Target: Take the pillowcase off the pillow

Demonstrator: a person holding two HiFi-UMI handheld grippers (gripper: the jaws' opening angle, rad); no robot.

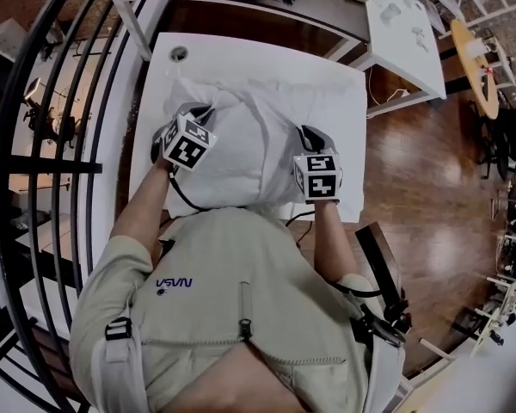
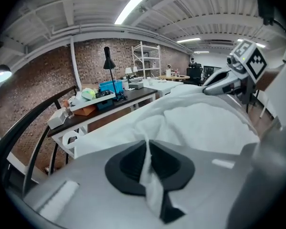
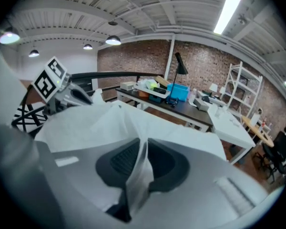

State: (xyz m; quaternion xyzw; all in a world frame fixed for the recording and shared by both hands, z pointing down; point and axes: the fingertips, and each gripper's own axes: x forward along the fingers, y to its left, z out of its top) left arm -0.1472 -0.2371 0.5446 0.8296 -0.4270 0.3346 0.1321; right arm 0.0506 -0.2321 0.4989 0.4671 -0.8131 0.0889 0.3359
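Observation:
A white pillow in its white pillowcase [image 1: 241, 144] lies bunched up on a white table [image 1: 348, 144] in front of the person. My left gripper [image 1: 174, 132] is at the near left side of the pillow; in the left gripper view its black pads [image 2: 128, 163] are shut on a thin fold of the pillowcase [image 2: 200, 123]. My right gripper [image 1: 310, 138] is at the near right side; in the right gripper view its pads [image 3: 126, 161] pinch another fold of the pillowcase [image 3: 105, 123]. Each gripper appears in the other's view: the right gripper [image 2: 224, 84] and the left gripper [image 3: 69, 93].
A black curved railing [image 1: 86, 93] runs along the left. A dark desk [image 2: 109, 101] with a blue bin [image 2: 109, 86] and a black lamp [image 3: 178, 70] stands beyond the table. More white tables [image 1: 404, 24] and wooden floor [image 1: 421, 170] lie to the right.

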